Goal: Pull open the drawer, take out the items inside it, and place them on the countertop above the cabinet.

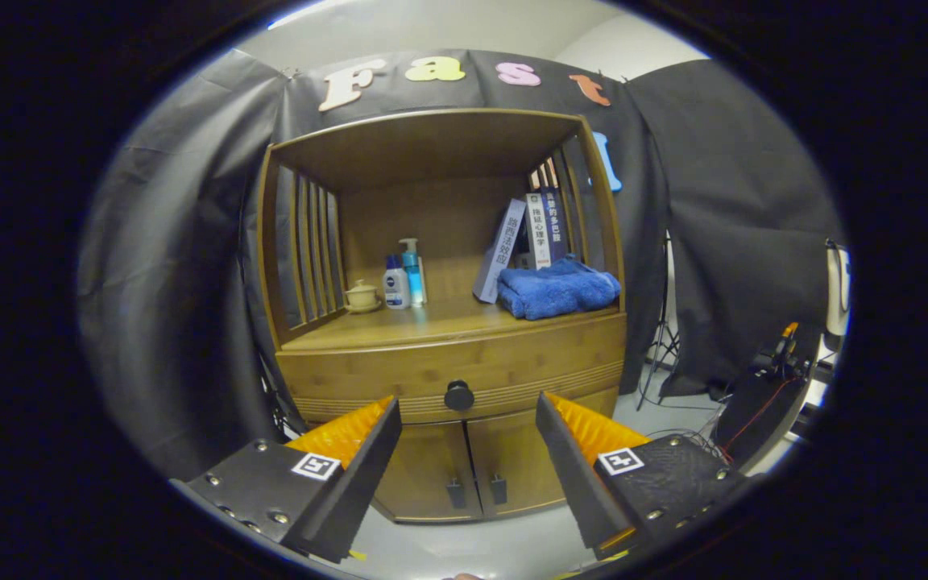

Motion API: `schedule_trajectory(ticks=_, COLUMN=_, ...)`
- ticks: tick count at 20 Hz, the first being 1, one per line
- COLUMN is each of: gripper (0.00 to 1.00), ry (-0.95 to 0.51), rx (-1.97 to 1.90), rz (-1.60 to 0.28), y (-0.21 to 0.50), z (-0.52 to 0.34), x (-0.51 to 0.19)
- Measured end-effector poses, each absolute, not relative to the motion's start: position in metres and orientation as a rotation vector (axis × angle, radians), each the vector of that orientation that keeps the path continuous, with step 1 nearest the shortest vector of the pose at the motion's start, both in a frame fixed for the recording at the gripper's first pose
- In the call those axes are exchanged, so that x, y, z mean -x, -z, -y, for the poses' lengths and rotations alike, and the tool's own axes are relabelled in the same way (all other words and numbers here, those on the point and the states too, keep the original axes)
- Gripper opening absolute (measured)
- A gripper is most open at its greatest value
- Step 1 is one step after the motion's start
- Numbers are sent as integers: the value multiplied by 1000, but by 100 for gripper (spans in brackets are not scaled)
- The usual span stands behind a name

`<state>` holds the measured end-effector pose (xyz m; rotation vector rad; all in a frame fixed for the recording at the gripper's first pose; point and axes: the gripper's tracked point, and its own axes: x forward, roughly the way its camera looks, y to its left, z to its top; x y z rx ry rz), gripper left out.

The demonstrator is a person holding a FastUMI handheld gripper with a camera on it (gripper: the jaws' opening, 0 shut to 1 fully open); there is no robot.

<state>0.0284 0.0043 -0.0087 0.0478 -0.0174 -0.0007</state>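
My tongs (468,423) are spread wide, holding nothing. Just past them is the shut drawer (452,366) with its knob (458,395). The worktop (432,322) above holds a blue towel (558,287), bottles (403,278) and books (524,242).

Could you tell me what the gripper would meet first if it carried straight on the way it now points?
Most likely the drawer knob, centred just ahead of the open gripper between its fingers, on the closed drawer; depth is unclear.

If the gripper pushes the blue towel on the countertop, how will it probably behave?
The towel looks soft and folded, so it would likely bunch or slide rather than tip. It seems light. The open gripper is far short of it, near the drawer knob.
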Motion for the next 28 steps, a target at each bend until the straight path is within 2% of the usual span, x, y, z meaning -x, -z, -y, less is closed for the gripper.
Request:
schedule_trajectory(ticks=4, gripper=100, ry=-19, rx=-52, rz=55, y=7, z=-12, x=-39)
schedule_trajectory(ticks=17, gripper=100, ry=-48, rx=9, rz=114, y=11, z=-40, x=-143)
schedule_trajectory(ticks=22, gripper=100, ry=-74, rx=79, rz=55, y=45, z=-60, x=-178)
schedule_trajectory(ticks=28, gripper=100, ry=-31, rx=97, rz=44, y=58, z=-55, x=-199)
